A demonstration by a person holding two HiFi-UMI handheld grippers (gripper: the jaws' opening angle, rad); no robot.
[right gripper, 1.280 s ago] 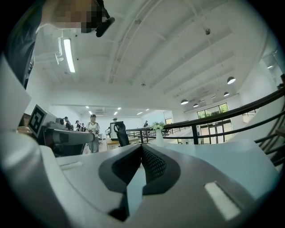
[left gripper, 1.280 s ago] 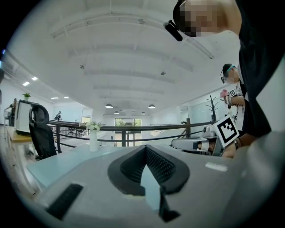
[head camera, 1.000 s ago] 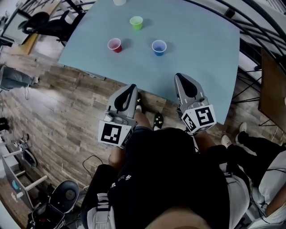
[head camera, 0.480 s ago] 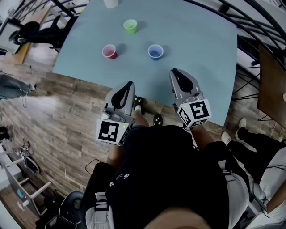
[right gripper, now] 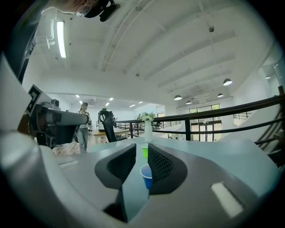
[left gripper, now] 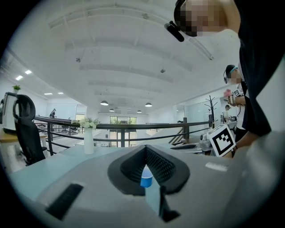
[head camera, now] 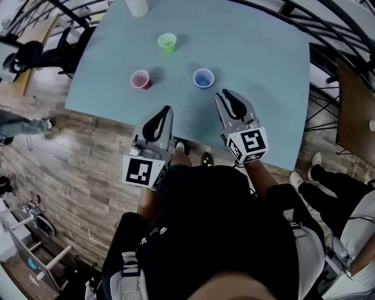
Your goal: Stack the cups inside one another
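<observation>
A pale blue table (head camera: 263, 70) fills the top of my head view. Three cups stand apart on it: a green cup (head camera: 167, 41) upper centre, a pink cup (head camera: 140, 79) lower left of it and a blue cup (head camera: 203, 77) lower right. A white vase (head camera: 137, 7) sits at the top edge.

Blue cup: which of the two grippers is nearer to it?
Right. The right gripper, its jaws just opening with nothing between them, sits just short of the blue cup. The left gripper is farther back, near the table edge, closer to the pink cup.

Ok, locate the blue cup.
Head view: the blue cup stands on the table, right of the red cup, nearer than the green cup.
</observation>
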